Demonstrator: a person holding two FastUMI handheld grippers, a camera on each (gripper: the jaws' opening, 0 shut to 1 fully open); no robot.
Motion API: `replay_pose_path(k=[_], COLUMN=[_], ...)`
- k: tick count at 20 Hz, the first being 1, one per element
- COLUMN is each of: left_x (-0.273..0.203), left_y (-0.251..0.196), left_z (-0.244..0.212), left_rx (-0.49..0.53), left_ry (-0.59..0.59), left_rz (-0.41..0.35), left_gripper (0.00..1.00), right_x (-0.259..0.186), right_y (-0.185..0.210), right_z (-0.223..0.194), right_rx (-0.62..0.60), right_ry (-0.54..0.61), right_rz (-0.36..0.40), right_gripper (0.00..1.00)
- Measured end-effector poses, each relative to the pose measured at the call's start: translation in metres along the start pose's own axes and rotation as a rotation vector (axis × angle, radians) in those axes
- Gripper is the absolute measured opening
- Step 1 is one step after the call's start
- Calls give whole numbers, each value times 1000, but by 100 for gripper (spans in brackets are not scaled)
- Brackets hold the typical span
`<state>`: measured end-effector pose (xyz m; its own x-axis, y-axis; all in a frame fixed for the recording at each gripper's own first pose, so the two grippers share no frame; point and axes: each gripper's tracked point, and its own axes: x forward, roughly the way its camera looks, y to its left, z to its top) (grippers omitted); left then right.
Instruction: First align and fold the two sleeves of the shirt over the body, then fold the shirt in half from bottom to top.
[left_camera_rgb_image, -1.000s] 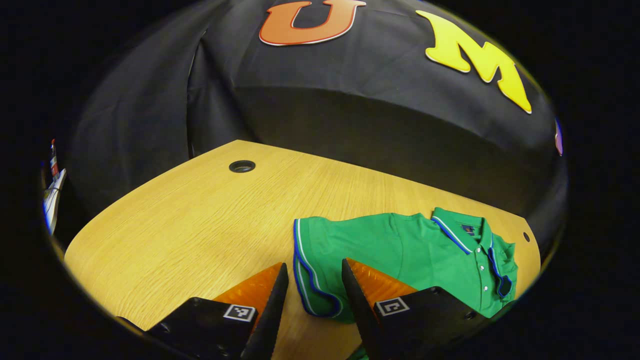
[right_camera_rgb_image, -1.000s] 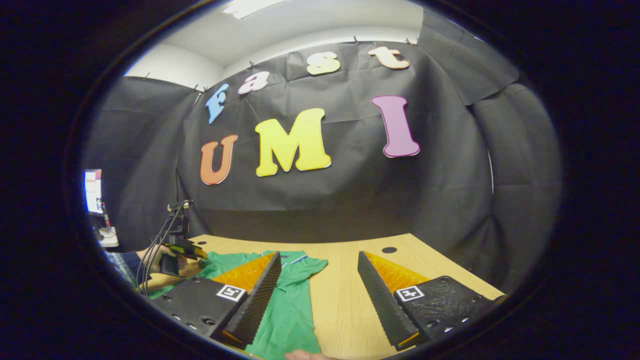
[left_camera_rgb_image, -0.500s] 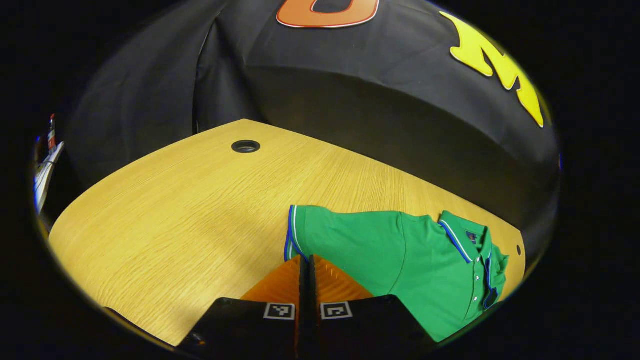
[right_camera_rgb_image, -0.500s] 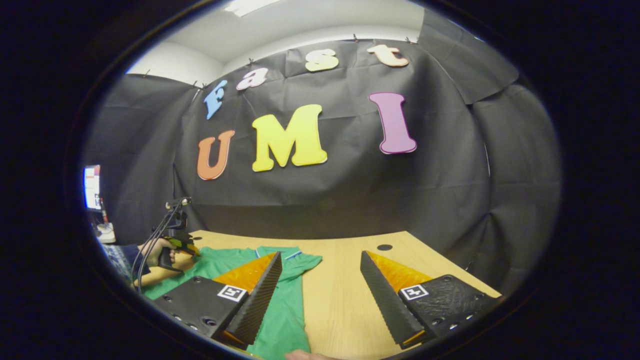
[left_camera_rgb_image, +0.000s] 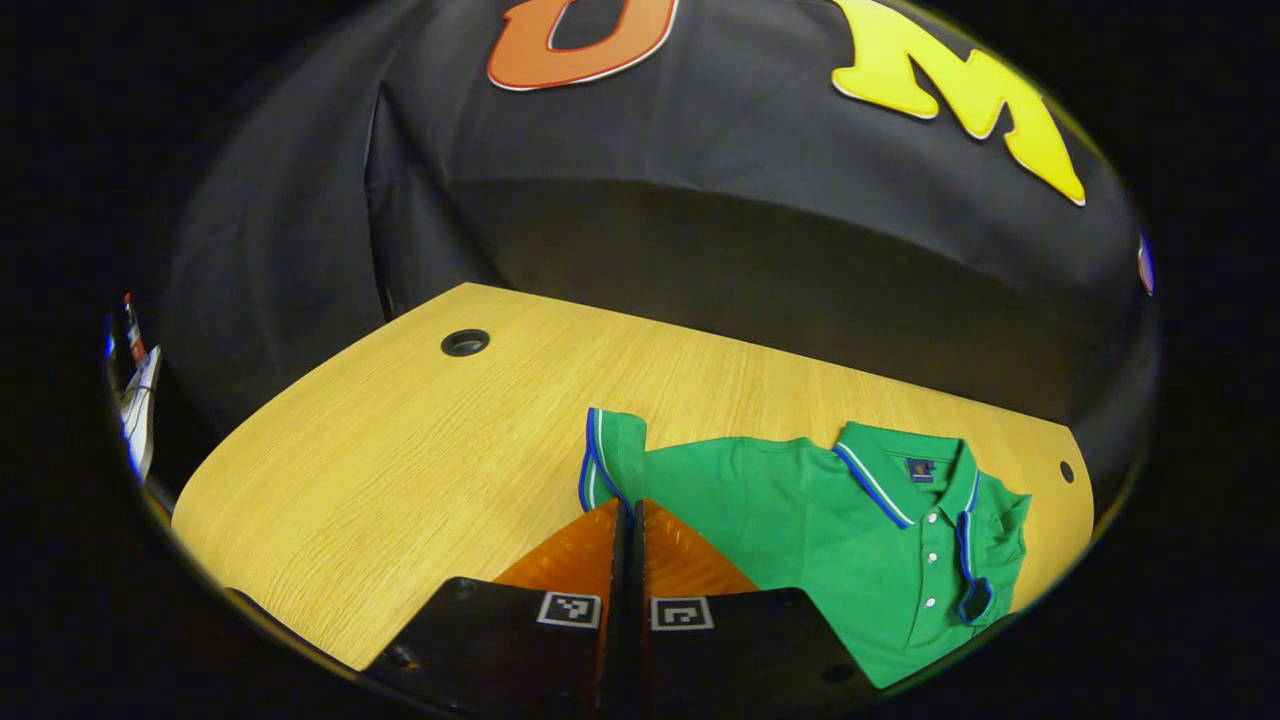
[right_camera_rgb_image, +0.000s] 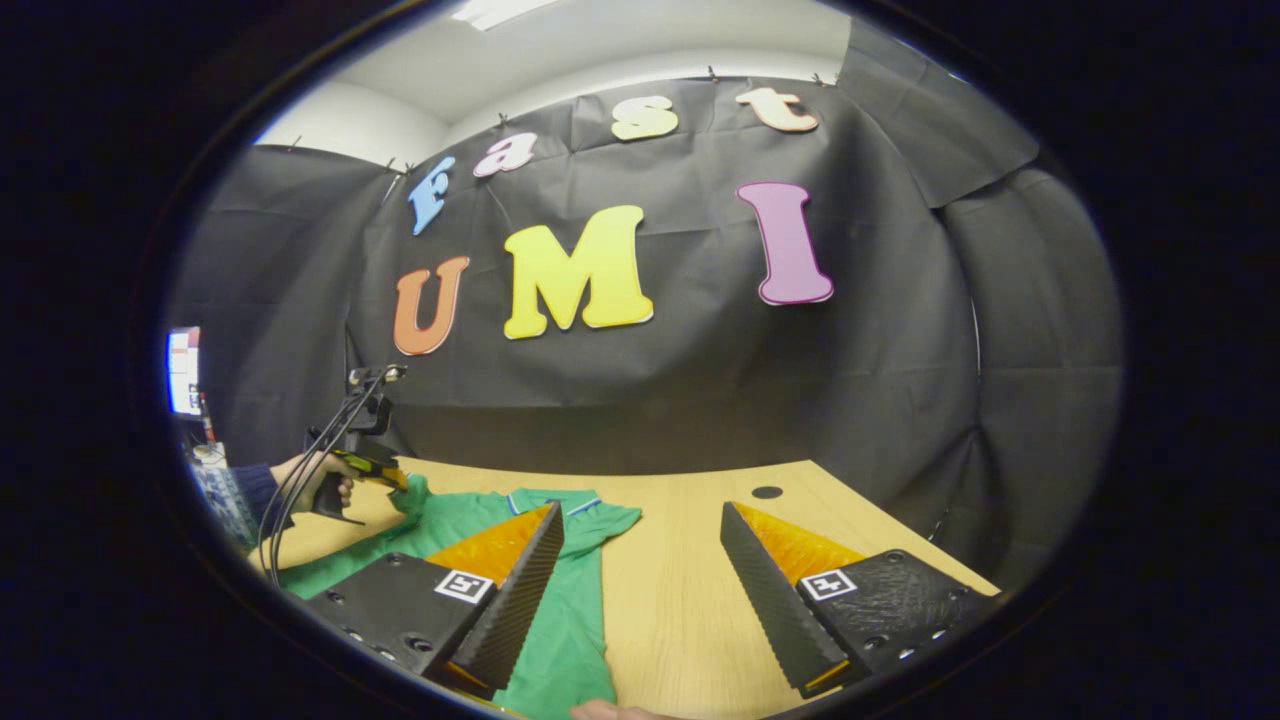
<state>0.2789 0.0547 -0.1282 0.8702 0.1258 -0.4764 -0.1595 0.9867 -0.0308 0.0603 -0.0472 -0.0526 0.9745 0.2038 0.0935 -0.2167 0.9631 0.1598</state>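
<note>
A green polo shirt (left_camera_rgb_image: 800, 500) with blue-and-white trim lies on the wooden table (left_camera_rgb_image: 400, 450), collar (left_camera_rgb_image: 900, 470) to the right in the left gripper view. My left gripper (left_camera_rgb_image: 630, 512) is shut on the shirt's sleeve (left_camera_rgb_image: 610, 455), whose striped cuff stands up above the fingertips. In the right gripper view the shirt (right_camera_rgb_image: 570, 620) lies at the lower left. My right gripper (right_camera_rgb_image: 640, 506) hangs open above the table beside it, holding nothing. Farther left there, a hand (right_camera_rgb_image: 320, 485) holds the left gripper (right_camera_rgb_image: 395, 480), which lifts the sleeve off the table.
Cable holes sit in the table near its far corners (left_camera_rgb_image: 465, 342) (left_camera_rgb_image: 1066, 470) (right_camera_rgb_image: 767, 492). Black cloth walls close the back and sides. A screen (right_camera_rgb_image: 183, 370) glows at the far left. Bare wood (right_camera_rgb_image: 680, 580) lies right of the shirt.
The left gripper went from open around the sleeve edge to shut on it, then raised the cuff slightly. The right gripper has barely moved and stays open.
</note>
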Motion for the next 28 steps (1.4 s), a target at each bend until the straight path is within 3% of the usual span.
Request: replay_pose_path(k=[12, 14, 15, 17, 20, 22, 24, 25, 28], left_x=[-9, -17, -24, -35, -59, -83, -111, -125, -170], left_y=[-110, -134, -136, -131, -123, -122, -106, -97, -67], left_z=[-28, -30, -26, -17, -5, -4, 0, 1, -5], left_rx=[204, 188, 180, 170, 156, 125, 101, 88, 59], left_ry=[31, 24, 14, -20, -78, -96, -126, -147, -206], left_rz=[-69, -151, -162, -142, -127, -172, -182, -185, -190], left_gripper=[9, 25, 50, 99, 100, 100, 100, 100, 100], right_x=[1, 2, 2, 1, -2, -6, -11, -14, -24], right_y=[-8, -9, -10, -9, -1, 6, 15, 23, 52], right_z=[1, -1, -2, -1, 2, 7, 13, 17, 21], right_rx=[28, 38, 39, 37, 22, -1, -21, -22, -2], right_ry=[6, 14, 18, 22, 29, 25, 15, 5, 9], right_rz=[-10, -11, -13, -14, -6, -9, -10, -6, 34], right_gripper=[95, 92, 99, 95, 95, 95, 91, 95, 95])
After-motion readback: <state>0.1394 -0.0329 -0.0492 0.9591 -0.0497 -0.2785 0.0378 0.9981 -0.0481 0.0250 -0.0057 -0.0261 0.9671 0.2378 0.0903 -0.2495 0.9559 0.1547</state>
